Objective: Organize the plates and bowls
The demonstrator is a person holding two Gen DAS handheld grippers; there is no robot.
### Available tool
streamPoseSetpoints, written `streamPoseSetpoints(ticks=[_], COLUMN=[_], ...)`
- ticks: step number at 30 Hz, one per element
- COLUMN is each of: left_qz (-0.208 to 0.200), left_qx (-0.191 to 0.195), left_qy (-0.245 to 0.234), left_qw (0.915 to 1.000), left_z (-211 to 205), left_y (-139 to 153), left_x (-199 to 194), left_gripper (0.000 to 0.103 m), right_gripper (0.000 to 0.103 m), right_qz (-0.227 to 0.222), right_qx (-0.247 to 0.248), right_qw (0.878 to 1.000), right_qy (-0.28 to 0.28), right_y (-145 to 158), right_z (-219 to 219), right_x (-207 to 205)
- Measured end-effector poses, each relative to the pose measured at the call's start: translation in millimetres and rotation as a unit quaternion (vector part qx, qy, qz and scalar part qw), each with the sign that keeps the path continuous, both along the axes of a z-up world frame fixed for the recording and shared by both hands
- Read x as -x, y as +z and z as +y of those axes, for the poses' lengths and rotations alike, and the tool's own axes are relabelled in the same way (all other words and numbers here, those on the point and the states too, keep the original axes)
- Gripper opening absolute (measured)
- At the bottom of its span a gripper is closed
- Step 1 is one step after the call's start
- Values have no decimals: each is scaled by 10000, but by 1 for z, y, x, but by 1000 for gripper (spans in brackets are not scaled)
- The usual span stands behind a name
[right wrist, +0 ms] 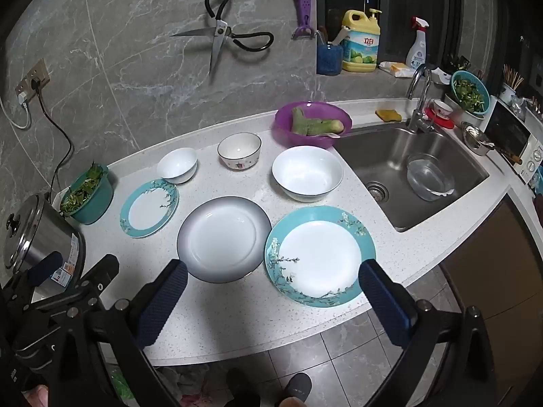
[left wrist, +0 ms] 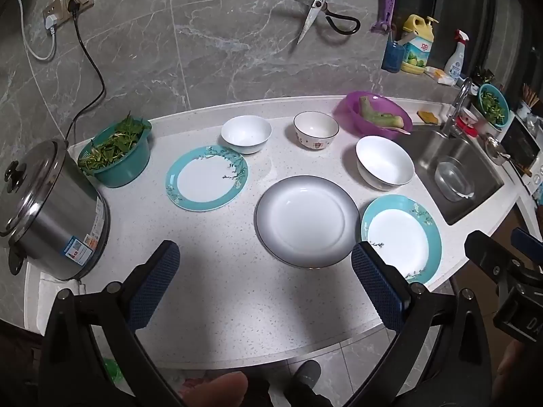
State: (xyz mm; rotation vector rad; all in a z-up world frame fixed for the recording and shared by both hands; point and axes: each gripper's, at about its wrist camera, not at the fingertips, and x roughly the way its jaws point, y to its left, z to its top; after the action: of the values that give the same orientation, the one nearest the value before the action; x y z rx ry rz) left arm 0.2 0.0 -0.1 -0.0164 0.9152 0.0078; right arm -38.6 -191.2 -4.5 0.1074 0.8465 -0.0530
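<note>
Both tools hang above the near edge of the white worktop (left wrist: 210,291), tipped downward, and neither touches anything. The left tool (left wrist: 266,288) is released, its blue pads spread wide with only bare worktop between them. The right tool (right wrist: 271,300) is likewise released; through its gap the near right teal plate (right wrist: 320,256) shows, lying flat close to the worktop's near edge.

Just left of that plate sits the grey-rimmed plate (right wrist: 224,239), their rims almost meeting. Further left and a little farther back lies a second teal plate (right wrist: 149,208). Behind it stands a small white bowl (right wrist: 177,165), close to its far rim. To the right of that bowl, apart from it, is a patterned bowl (right wrist: 239,151) with a dark rim. The large white bowl (right wrist: 307,173) stands behind the near teal plate, close to the sink (right wrist: 451,203).

At the far left a steel cooker (left wrist: 51,210) sits beside a green basket of leaves (left wrist: 115,152). A purple bowl (right wrist: 312,123) holding a green vegetable rests by the far wall, next to the sink. Scissors (right wrist: 220,40) hang on the wall.
</note>
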Motion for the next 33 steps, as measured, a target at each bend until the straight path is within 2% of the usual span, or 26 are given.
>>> streamPoseSetpoints(ticks=[33], left_qz=[-79], left_qx=[-13], left_qy=[-3], left_qw=[10000], left_z=[1], left_y=[5], left_x=[0], left_gripper=[103], right_gripper=[103], right_qz=[26], right_qx=[7], right_qw=[10000], right_qy=[-8], right_y=[0], right_z=[1], right_x=[-1])
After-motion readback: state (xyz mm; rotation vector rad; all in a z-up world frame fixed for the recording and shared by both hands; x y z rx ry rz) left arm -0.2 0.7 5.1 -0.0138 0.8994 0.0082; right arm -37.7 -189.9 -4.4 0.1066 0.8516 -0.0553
